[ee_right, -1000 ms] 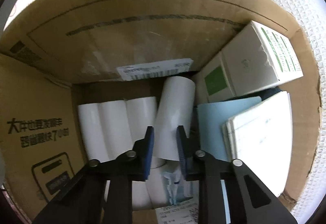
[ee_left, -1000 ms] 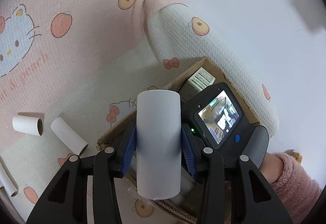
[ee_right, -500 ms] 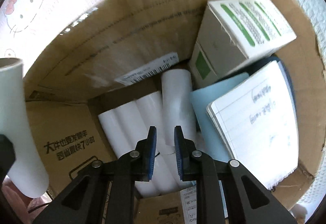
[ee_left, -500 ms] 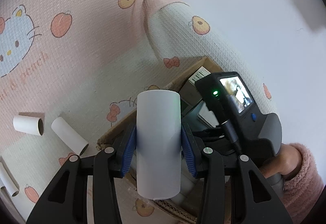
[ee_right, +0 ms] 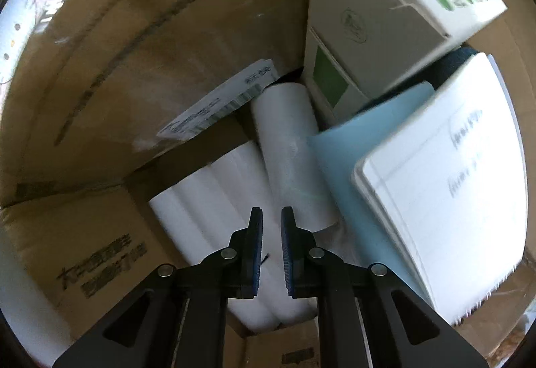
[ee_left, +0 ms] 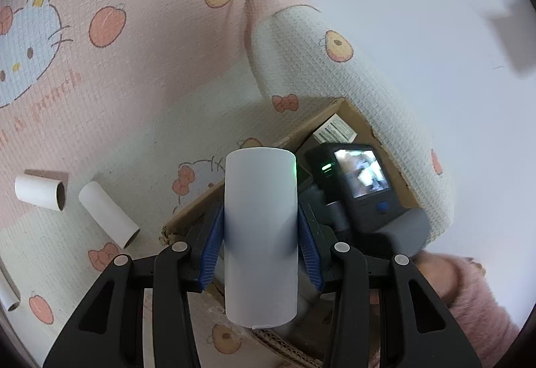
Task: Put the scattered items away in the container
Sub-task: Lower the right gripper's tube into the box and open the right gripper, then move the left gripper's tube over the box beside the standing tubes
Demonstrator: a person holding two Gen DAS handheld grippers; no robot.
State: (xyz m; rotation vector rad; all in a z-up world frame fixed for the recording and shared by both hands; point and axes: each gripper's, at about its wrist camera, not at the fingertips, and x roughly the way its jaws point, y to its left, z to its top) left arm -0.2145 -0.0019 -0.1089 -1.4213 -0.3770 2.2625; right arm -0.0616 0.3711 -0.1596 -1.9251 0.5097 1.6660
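My left gripper [ee_left: 260, 254] is shut on a white paper tube [ee_left: 260, 234], held upright above the near edge of the cardboard box [ee_left: 395, 167]. The right gripper's body [ee_left: 361, 187] hangs over the box in the left wrist view. In the right wrist view my right gripper [ee_right: 271, 250] is empty, its jaws nearly closed with a narrow gap, above white tubes [ee_right: 214, 200] lying in the box [ee_right: 134, 50]. One tube [ee_right: 291, 147] lies askew on the others.
Two loose tubes [ee_left: 40, 192] [ee_left: 109, 215] lie on the patterned blanket [ee_left: 134, 50] left of the box; another [ee_left: 8, 292] at the left edge. A green-and-white carton [ee_right: 385, 16], a blue sheet [ee_right: 361, 167] and a notebook [ee_right: 452, 200] fill the box's right side. A rolled blanket edge [ee_left: 335, 66] borders the box.
The right gripper let go of the askew tube, pulled back up out of the box and its jaws closed further. The left gripper with its tube has barely moved.
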